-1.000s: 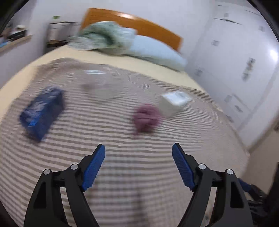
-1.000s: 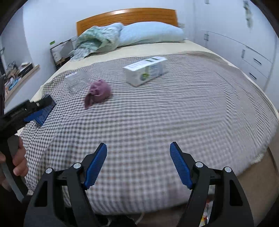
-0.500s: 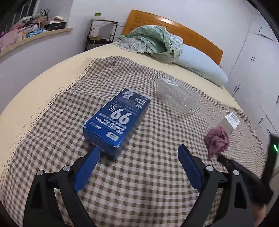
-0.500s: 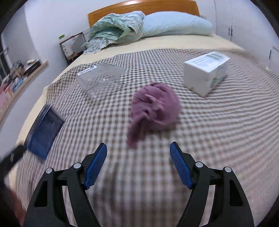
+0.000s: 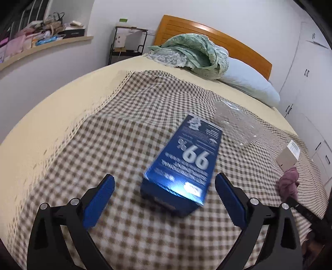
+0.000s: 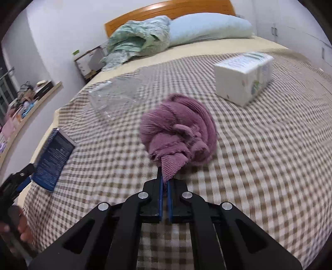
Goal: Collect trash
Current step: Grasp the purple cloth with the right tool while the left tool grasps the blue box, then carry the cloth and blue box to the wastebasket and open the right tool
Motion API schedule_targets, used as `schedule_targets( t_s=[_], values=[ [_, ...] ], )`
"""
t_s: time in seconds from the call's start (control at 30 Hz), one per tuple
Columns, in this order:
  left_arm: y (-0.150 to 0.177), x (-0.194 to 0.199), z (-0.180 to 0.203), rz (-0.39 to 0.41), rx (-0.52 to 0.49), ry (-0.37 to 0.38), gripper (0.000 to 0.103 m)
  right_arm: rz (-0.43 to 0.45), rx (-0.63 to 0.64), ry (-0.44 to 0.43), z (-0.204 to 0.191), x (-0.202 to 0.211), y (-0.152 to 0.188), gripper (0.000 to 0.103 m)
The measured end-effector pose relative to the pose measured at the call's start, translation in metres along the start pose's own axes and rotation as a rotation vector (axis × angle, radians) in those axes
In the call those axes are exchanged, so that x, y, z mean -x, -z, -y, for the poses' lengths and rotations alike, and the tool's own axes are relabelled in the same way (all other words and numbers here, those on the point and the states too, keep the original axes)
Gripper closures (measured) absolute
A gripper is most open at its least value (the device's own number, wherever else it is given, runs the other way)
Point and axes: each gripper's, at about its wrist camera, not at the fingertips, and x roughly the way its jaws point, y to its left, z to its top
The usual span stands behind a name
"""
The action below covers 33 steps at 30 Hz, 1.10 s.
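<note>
Left wrist view: the left tool (image 5: 164,199) has its blue pads spread wide and still opening, and the near end of the blue box (image 5: 182,164) lies on the checked blanket (image 5: 116,133) between them, with neither pad touching it (a big "99%" is printed on its top face). Just beyond the box lies a clear plastic container (image 5: 236,126) on its side, and further right a white carton (image 5: 288,155) with a purple cloth (image 5: 289,184) near it.

Right wrist view: the right tool (image 6: 164,182) is clamped together on a corner of the purple cloth (image 6: 180,128), the rest of which sits bunched on the blanket (image 6: 259,149). The white carton (image 6: 244,76) lies beyond and to the right, the clear container (image 6: 112,99) beyond and to the left, and the blue box (image 6: 54,157) at far left, near the bed's edge. A pillow (image 6: 207,27) and a crumpled green quilt (image 6: 137,41) lie at the wooden headboard (image 6: 166,8).
</note>
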Motion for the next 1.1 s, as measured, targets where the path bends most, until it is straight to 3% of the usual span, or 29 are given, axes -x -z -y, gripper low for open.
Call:
schedule_targets(
  t_s=[0.13, 0.23, 0.37, 0.4, 0.5, 0.67, 0.7, 0.73, 0.77, 0.8, 0.9, 0.97, 1.1],
  values=[
    [-0.003, -0.002, -0.002, -0.011, 0.022, 0.036, 0.009, -0.012, 0.007, -0.024, 0.000, 0.000, -0.005, 0.099],
    [-0.001, -0.003, 0.007, -0.024, -0.015, 0.069, 0.010, -0.025, 0.013, -0.026, -0.001, -0.003, -0.003, 0.099],
    [0.007, 0.008, 0.041, -0.078, -0.126, 0.261, 0.013, -0.011, 0.017, -0.034, -0.008, -0.001, -0.003, 0.099],
    [0.009, 0.012, 0.050, -0.070, -0.177, 0.268, 0.012, -0.009, 0.015, -0.032, -0.006, 0.001, -0.003, 0.099],
    [0.013, 0.004, 0.069, -0.046, -0.264, 0.129, 0.011, -0.004, 0.005, -0.028, -0.001, 0.006, -0.002, 0.099],
    [0.012, -0.035, 0.056, -0.170, -0.081, 0.010, 0.012, -0.003, -0.004, -0.035, 0.000, 0.006, -0.001, 0.099],
    [0.012, -0.036, 0.055, -0.169, -0.073, 0.006, 0.013, -0.007, 0.000, -0.036, -0.002, 0.005, -0.001, 0.099],
    [0.011, -0.034, 0.054, -0.158, -0.081, 0.006, 0.021, -0.011, 0.007, -0.035, -0.004, 0.003, 0.000, 0.099],
    [0.011, -0.030, 0.056, -0.138, -0.101, 0.017, 0.036, -0.012, 0.009, -0.034, -0.004, 0.002, 0.000, 0.099],
    [0.010, -0.026, 0.058, -0.127, -0.110, 0.023, 0.042, -0.011, 0.012, -0.031, -0.004, 0.002, 0.000, 0.099],
    [0.010, -0.016, 0.063, -0.108, -0.124, 0.005, 0.043, -0.005, 0.017, -0.022, -0.005, 0.000, 0.000, 0.099],
    [0.002, -0.001, 0.070, -0.055, -0.117, -0.002, 0.044, -0.009, 0.031, -0.015, -0.007, -0.003, 0.001, 0.099],
    [-0.008, 0.021, 0.072, -0.008, -0.057, 0.079, 0.044, 0.006, 0.054, -0.019, -0.017, 0.003, 0.002, 0.099]
  ],
)
